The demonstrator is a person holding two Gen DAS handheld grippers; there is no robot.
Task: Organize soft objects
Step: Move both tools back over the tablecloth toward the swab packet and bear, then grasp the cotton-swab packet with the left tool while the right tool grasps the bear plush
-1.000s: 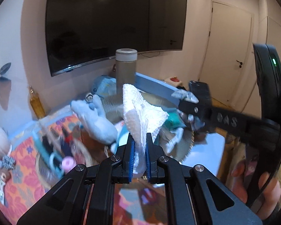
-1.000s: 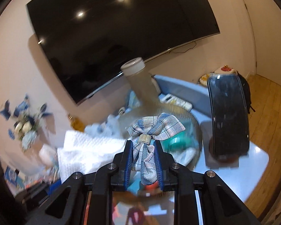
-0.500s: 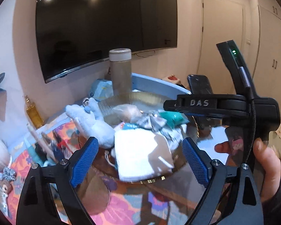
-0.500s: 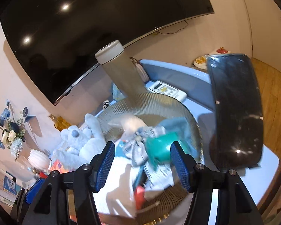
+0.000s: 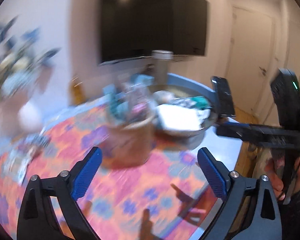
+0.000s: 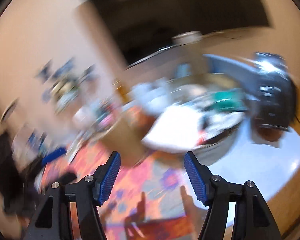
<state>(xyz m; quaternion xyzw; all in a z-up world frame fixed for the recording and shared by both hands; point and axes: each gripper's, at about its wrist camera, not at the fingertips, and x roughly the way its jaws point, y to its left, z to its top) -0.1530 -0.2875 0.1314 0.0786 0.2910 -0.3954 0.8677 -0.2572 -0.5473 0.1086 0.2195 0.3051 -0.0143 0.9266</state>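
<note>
Both views are motion-blurred. A white folded cloth (image 5: 178,118) lies on top of a pile of soft things in a round ribbed bowl (image 5: 194,135); it also shows in the right wrist view (image 6: 176,128). A teal item (image 5: 199,101) lies behind it. My left gripper (image 5: 150,170) is open and empty, well back from the bowl over the patterned mat (image 5: 118,190). My right gripper (image 6: 152,177) is open and empty, also back from the bowl (image 6: 220,138). The right gripper's body (image 5: 270,136) shows at the right of the left wrist view.
A brown basket (image 5: 128,142) with mixed items stands left of the bowl. A tall beige bottle (image 5: 162,64) stands behind. A black phone on a stand (image 5: 223,96) is right of the bowl. A TV (image 5: 150,20) hangs on the wall. Flowers (image 5: 16,60) are far left.
A second ago each gripper held a cloth; both then opened and the cloths lie in the bowl. Since half a second ago both grippers have pulled back and swung left.
</note>
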